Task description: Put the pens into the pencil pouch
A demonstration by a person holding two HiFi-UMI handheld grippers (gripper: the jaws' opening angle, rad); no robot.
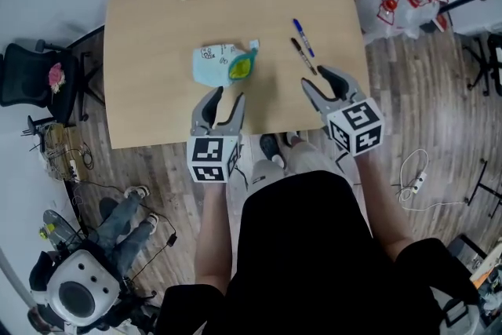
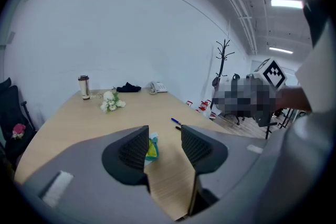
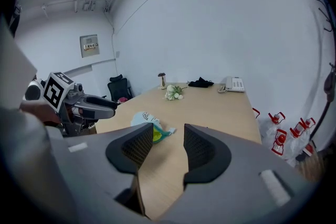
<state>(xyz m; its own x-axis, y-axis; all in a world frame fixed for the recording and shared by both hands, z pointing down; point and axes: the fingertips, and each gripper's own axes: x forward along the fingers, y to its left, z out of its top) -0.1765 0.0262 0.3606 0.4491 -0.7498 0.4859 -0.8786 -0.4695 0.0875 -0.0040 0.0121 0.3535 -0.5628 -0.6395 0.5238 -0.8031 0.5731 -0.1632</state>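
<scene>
Head view: steeply down on the bench [image 1: 157,51]; gripper views: low across it, facing far; all share the pencil pouch [image 1: 223,64].

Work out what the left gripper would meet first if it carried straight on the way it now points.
Probably the pencil pouch: it lies on the table straight ahead of the left gripper, showing between its open jaws.

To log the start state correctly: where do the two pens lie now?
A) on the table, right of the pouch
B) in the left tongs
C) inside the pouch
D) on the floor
A: the blue pen and black pen lie on the table, right of the pencil pouch; left tongs and right tongs are open, empty.
</scene>
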